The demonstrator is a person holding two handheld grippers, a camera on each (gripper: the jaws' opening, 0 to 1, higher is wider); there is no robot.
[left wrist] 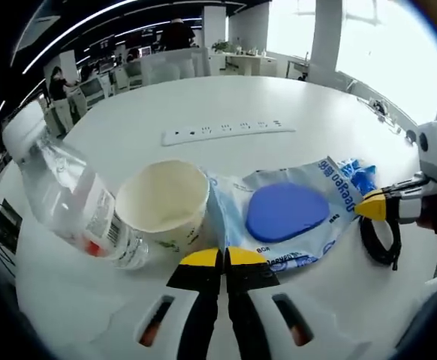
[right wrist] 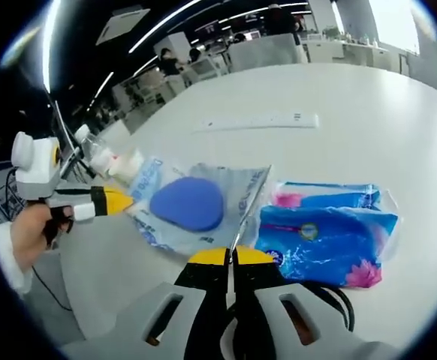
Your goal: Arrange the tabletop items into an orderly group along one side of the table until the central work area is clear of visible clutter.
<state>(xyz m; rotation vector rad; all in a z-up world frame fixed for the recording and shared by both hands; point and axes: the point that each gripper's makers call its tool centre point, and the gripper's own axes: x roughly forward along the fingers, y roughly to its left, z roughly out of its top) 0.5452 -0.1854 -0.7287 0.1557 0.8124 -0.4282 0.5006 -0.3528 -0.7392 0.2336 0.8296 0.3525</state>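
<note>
A clear packet with blue print [left wrist: 331, 187] lies mid-table and holds a blue oval pad [left wrist: 286, 212]. It also shows in the right gripper view as the packet [right wrist: 237, 187] with the pad [right wrist: 187, 202]. My left gripper [left wrist: 222, 259] is shut, its yellow tips at the packet's near edge, beside a white paper cup [left wrist: 164, 201]. A clear plastic bottle [left wrist: 76, 202] lies on its side against the cup. My right gripper [right wrist: 230, 256] is shut on the packet's thin edge. Its yellow tip [left wrist: 370, 205] enters from the right. The left gripper [right wrist: 113, 201] touches the packet's other end.
Two blue tissue packs [right wrist: 327, 236] lie right of the packet. A black cable loop [left wrist: 380, 240] sits by the right gripper. A white power strip [left wrist: 226, 131] lies farther back on the white round table [left wrist: 339, 112]. A hand [right wrist: 27, 232] holds the left gripper. Desks and people stand beyond.
</note>
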